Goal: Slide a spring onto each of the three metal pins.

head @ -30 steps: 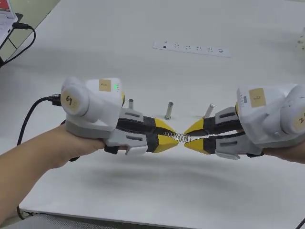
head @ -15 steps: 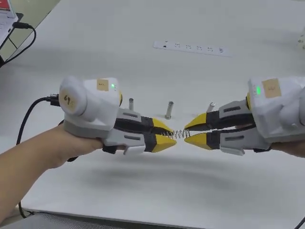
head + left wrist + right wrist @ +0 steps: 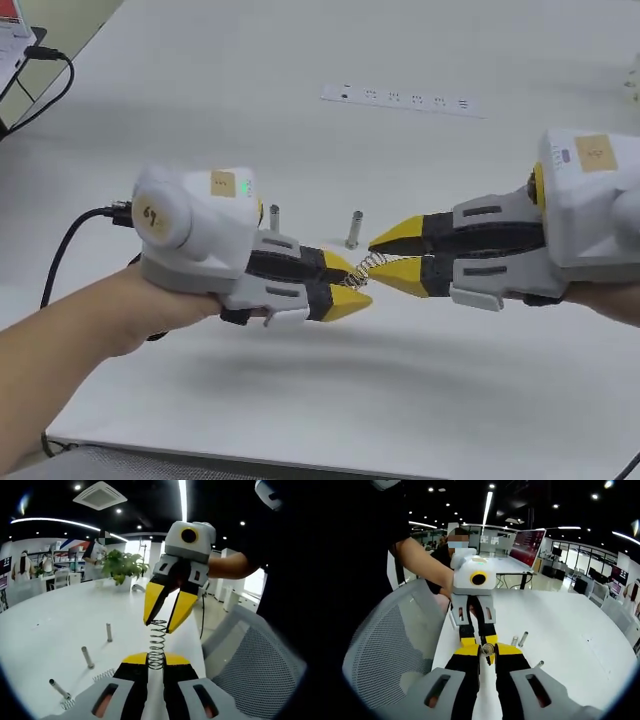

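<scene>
The white bench (image 3: 300, 80) lies below both grippers, which meet in the air above its near side. My left gripper (image 3: 356, 286) has its fingers (image 3: 340, 268) pinching one end of a spring (image 3: 368, 268). My right gripper (image 3: 383, 255) has its fingers (image 3: 400, 232) spread a little around the free end; I can't tell whether they touch it. On the bench the far pin (image 3: 109, 632), middle pin (image 3: 87, 657) and near pin (image 3: 59, 688) look bare, with two loose springs (image 3: 105, 675) beside them. I judge this a regrip before the first threading. Next I need one firm hold, the open end lined up over a pin, then a straight push down.
</scene>
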